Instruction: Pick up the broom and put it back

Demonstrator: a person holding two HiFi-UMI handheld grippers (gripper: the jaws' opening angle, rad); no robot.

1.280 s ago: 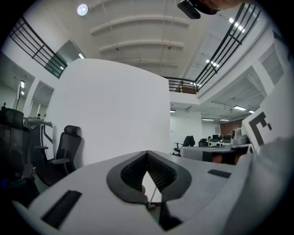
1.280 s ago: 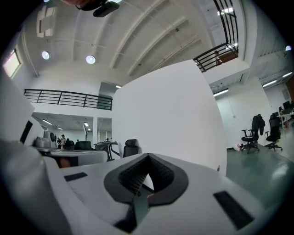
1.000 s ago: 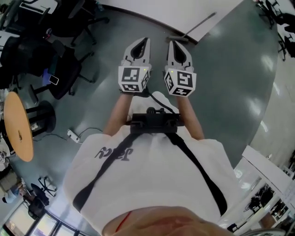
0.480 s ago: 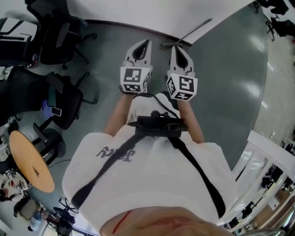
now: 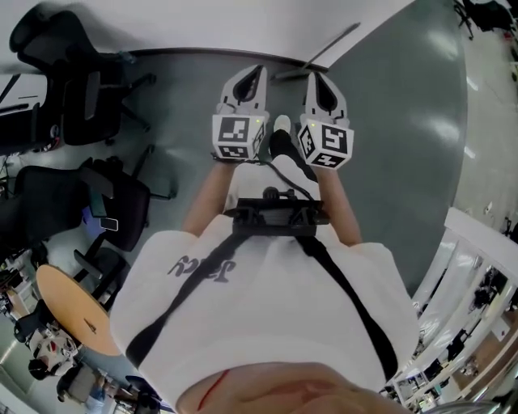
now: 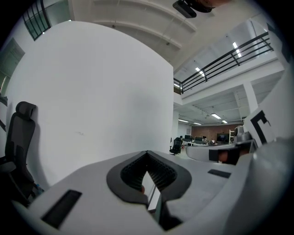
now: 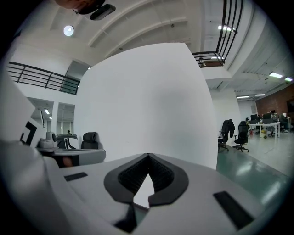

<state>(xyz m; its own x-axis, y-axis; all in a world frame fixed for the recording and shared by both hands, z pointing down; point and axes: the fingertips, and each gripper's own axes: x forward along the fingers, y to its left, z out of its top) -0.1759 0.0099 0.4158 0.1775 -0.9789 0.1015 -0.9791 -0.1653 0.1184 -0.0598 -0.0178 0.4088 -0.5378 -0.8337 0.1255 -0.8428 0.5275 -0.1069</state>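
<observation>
Broom against white wall, black office chairs left, round table

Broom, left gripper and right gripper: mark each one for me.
broom (image 5: 333, 43): head view, on its handle.
left gripper (image 5: 257, 71): head view, at its fingertips.
right gripper (image 5: 312, 76): head view, at its fingertips.

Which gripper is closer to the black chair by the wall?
Left. The left gripper is toward the black chair; the right gripper is farther, beyond the left one.
</observation>
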